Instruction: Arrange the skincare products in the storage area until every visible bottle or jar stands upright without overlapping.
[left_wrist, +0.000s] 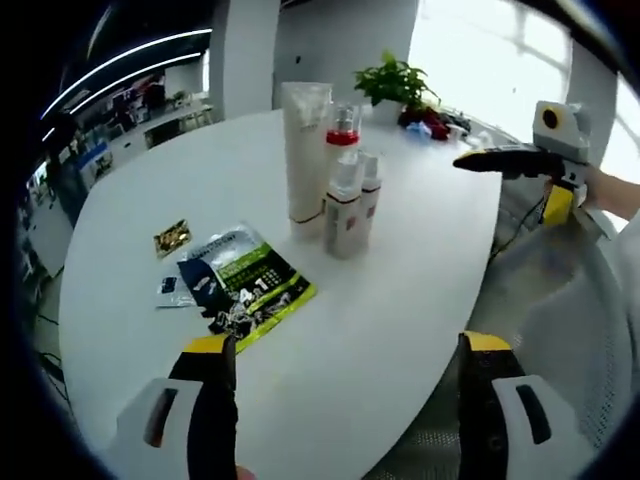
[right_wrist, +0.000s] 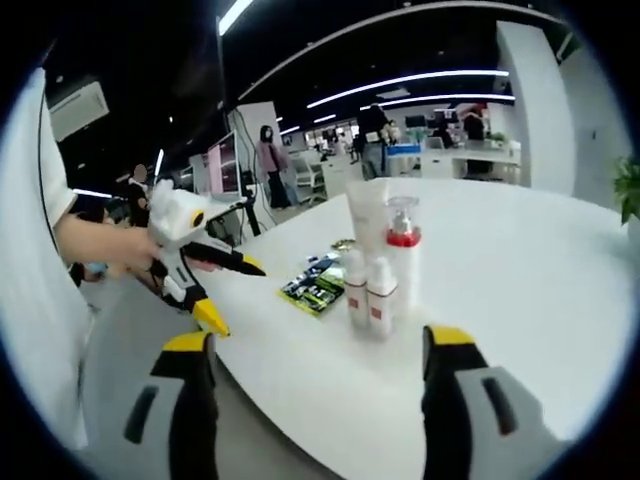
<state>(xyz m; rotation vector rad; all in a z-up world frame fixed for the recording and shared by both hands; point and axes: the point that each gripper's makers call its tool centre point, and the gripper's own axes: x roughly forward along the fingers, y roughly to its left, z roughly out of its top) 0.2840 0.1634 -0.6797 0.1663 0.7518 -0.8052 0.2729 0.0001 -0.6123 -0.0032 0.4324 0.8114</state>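
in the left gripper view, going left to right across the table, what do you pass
gold sachet → green packet → white tube → two small spray bottles → potted plant → right gripper

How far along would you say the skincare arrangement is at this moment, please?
Looks nearly done: the tall white tube, the red-collared pump bottle and two small spray bottles all stand upright in a tight cluster on the white table. Both tongs, left and right, are open and hold nothing. Left: sachets lie flat beside the cluster; whether the bottles touch is unclear.
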